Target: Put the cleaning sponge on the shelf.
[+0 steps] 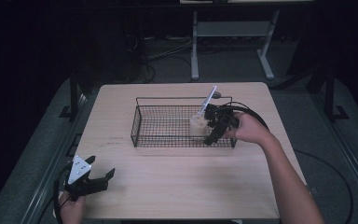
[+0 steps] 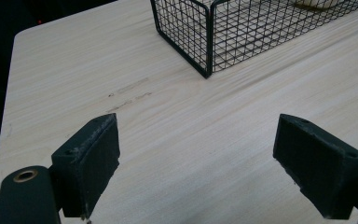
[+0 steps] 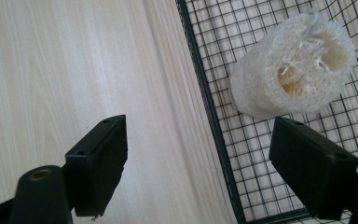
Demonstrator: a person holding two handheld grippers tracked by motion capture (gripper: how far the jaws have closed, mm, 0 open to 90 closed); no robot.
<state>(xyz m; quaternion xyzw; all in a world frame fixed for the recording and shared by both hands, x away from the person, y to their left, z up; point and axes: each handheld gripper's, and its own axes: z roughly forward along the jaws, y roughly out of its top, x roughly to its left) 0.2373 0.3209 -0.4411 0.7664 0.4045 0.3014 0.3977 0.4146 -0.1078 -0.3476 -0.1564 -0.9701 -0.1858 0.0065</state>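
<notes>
So the loofah (image 3: pixel 291 74) is sitting inside the wire basket (image 1: pixel 142 122), over at the basket's right end, and the basket is on the far half of the table (image 1: pixel 177 186), roughly in the middle. There's a white stick-like thing (image 1: pixel 209 99) poking up out of the basket right by it; can't tell what it is. The right gripper (image 1: pixel 217 126) is at that same end of the basket with its jaws spread wide, one over bare table and one over the mesh, nothing between them, loofah just beyond. The left gripper (image 1: pixel 95 179) hangs around the near left corner of the table, jaws apart too, holding nothing.
</notes>
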